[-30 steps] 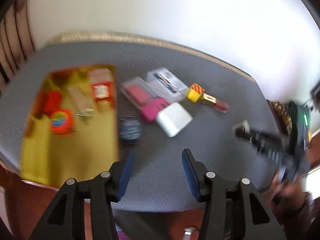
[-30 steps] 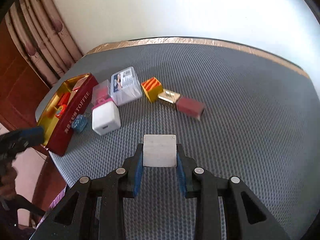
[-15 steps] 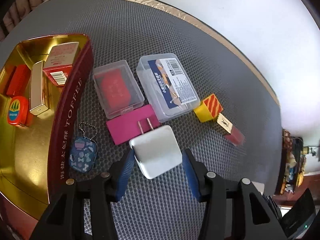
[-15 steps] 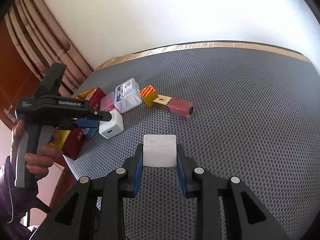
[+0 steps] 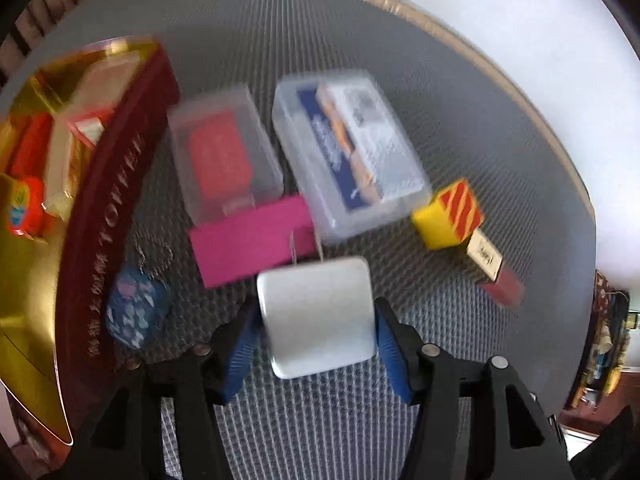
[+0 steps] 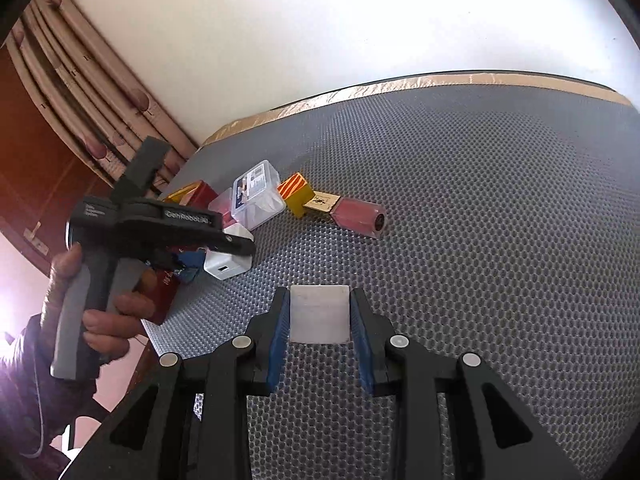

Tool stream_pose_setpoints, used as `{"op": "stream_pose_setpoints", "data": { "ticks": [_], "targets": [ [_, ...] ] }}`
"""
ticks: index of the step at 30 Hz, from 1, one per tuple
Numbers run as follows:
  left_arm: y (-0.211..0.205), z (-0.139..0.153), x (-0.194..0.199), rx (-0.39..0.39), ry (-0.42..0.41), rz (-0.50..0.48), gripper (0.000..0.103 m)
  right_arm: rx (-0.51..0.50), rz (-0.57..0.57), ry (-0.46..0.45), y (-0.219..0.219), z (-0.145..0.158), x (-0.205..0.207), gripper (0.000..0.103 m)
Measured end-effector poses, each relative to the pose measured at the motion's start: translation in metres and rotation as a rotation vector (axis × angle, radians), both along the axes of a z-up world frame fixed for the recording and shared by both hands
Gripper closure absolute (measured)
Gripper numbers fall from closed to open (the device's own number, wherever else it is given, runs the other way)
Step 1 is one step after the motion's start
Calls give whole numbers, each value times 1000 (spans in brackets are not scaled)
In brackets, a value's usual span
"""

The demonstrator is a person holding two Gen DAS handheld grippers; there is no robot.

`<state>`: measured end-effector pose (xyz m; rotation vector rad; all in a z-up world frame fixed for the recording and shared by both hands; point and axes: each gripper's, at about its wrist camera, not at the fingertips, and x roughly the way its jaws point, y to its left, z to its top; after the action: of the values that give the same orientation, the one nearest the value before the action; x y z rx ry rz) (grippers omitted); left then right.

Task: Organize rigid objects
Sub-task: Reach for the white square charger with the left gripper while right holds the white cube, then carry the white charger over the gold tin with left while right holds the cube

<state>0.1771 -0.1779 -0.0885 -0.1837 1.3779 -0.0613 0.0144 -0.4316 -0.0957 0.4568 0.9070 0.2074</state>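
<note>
Straddling the white charger, the left gripper has jaws opening, pads apart from it. Right gripper: clenched on a silver block. Toffee tin: nearby.

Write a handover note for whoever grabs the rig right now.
Left gripper: jaws opening, straddling the white charger on the mat, no grip visible.
Right gripper: shut on a small silver block, held above the mat.
Toffee tin at left already holds several items.
Left on the mat: two clear boxes, pink block, blue keychain, yellow cube, pink bottle.
Next, likely: grip the charger, then tin it.
</note>
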Motion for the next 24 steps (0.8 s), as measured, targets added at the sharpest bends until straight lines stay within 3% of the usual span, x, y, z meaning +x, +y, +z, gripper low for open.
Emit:
{"op": "stream_pose_setpoints", "data": {
  "ticks": [5, 13, 18, 24],
  "targets": [
    [4, 1, -2, -39, -26, 18, 48, -2, 7, 5, 2, -1, 0, 74],
    [7, 16, -28, -42, -77, -46, 48, -38, -2, 13, 9, -4, 2, 75],
    [15, 49, -57, -108, -120, -92, 48, -56, -12, -3, 14, 6, 1, 75],
    [70, 96, -75, -97, -213, -57, 48, -71, -3, -39, 30, 25, -3, 75]
  ]
}}
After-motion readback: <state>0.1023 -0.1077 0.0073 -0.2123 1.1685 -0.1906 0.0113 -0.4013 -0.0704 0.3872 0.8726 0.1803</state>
